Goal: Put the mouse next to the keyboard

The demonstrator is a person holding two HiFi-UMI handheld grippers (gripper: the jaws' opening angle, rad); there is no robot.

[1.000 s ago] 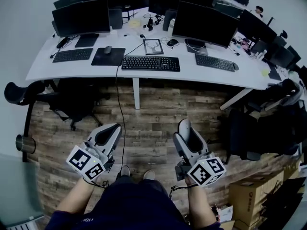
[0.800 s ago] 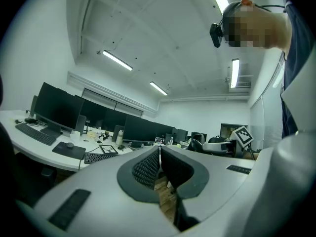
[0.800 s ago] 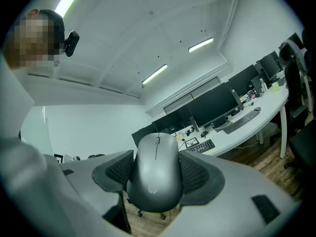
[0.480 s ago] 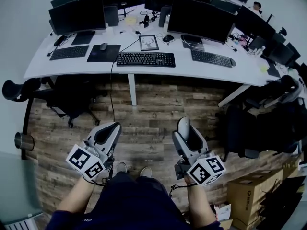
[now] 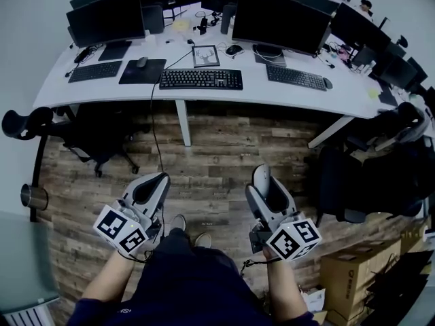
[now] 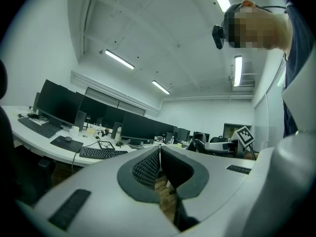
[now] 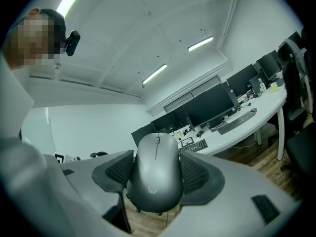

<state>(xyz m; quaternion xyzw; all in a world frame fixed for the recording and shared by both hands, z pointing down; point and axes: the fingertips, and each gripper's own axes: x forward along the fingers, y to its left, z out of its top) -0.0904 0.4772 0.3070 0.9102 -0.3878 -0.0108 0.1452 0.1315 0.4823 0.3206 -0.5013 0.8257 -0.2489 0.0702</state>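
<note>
Inside the right claw (image 5: 262,176) sits the mouse (image 7: 156,174).

Long white curved desk (image 5: 204,96) lined with dark monitors (image 5: 275,22), rustic wood-plank floor (image 5: 224,161), black office chairs (image 5: 98,136), plain white walls (image 6: 29,58), strip lights (image 6: 118,59) overhead.

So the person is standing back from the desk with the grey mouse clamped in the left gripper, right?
No: the right gripper view shows the grey mouse clamped in the right gripper. The left gripper is shut, with nothing in it.
</note>
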